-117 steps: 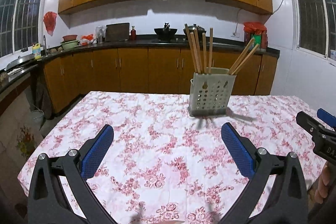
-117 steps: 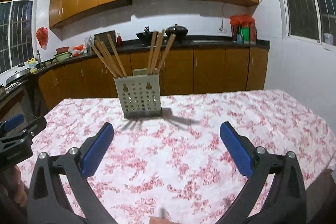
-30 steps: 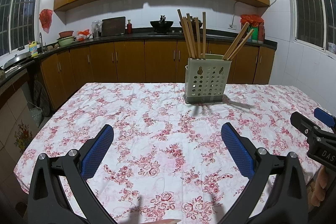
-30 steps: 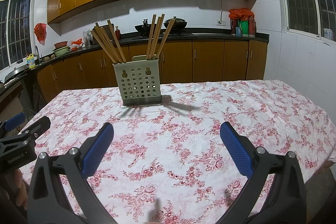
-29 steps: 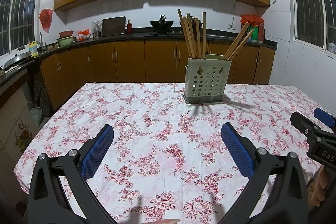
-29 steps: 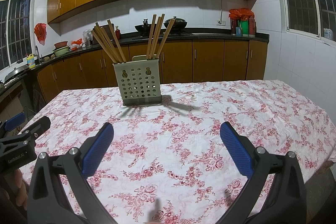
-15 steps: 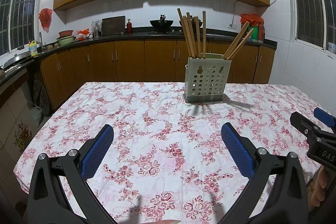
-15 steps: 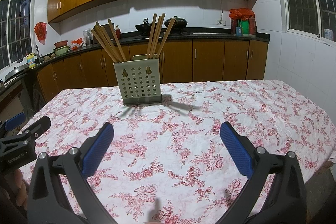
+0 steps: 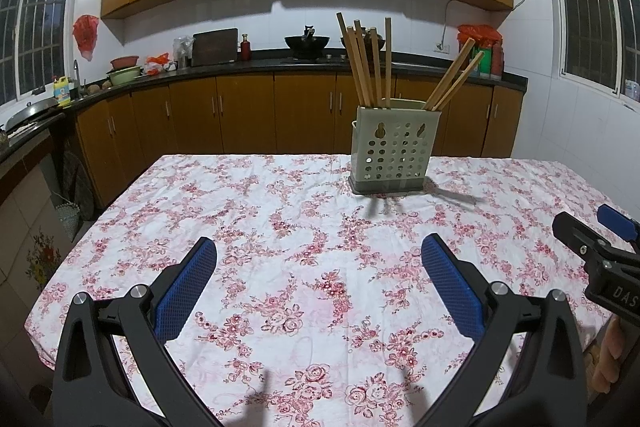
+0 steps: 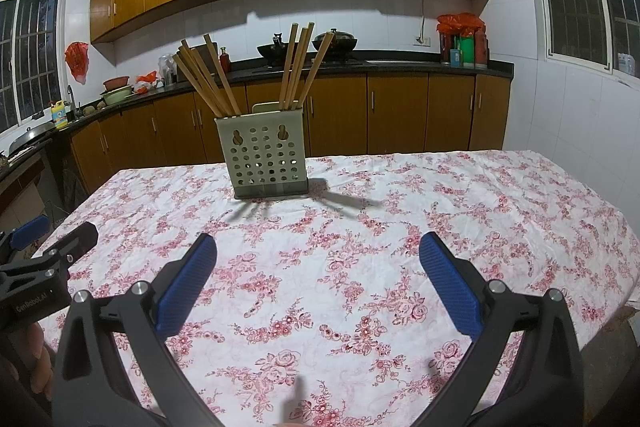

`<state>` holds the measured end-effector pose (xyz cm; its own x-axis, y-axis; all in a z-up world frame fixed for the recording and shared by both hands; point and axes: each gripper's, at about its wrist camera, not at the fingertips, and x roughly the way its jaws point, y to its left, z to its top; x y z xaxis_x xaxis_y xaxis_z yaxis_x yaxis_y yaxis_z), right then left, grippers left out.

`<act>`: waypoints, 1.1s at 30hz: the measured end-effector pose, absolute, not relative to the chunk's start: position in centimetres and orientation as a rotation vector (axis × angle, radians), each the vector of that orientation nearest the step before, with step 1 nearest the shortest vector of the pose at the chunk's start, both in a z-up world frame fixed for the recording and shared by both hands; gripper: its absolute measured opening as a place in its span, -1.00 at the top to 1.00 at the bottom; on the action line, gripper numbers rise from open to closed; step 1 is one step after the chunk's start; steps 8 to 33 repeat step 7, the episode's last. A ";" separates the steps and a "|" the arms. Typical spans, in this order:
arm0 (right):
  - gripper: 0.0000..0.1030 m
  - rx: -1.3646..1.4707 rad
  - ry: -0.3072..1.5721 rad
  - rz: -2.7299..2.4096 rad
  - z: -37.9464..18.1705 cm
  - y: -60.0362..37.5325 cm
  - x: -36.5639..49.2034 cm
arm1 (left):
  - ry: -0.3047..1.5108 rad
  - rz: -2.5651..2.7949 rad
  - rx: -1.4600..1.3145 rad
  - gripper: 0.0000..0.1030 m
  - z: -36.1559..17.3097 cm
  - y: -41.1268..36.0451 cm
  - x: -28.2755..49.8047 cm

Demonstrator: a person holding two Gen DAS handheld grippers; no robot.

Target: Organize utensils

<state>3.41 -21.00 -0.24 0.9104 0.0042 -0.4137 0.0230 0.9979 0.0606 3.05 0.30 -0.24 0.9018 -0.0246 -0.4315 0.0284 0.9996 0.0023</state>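
Observation:
A pale green perforated utensil holder [image 9: 391, 151] stands on the floral tablecloth [image 9: 280, 227] at the far middle of the table; it also shows in the right wrist view [image 10: 267, 159]. Several wooden chopsticks [image 9: 366, 63] stand in it, split into two bunches [image 10: 204, 79]. My left gripper [image 9: 318, 263] is open and empty, held above the near part of the table. My right gripper [image 10: 318, 263] is open and empty too, well short of the holder. Each gripper shows at the other view's edge.
Brown kitchen cabinets [image 9: 248, 115] and a dark counter with a wok [image 9: 306, 41] run behind the table. Windows are on both side walls. The table's right edge [image 10: 624, 267] drops off near my right gripper.
Since 3.9 s ago both grippers have pulled back and risen slightly, so more of the table shows. In the last second nothing has visibly moved.

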 end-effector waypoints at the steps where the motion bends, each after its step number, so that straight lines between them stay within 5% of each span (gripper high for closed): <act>1: -0.92 0.064 0.427 -0.010 -0.2 -21.0 3.4 | 0.448 -0.027 0.007 -0.97 -0.3 0.3 2.9; 33: -0.92 0.065 0.426 -0.009 -0.2 -21.0 3.4 | 0.452 -0.028 0.004 -0.97 -0.2 0.5 3.3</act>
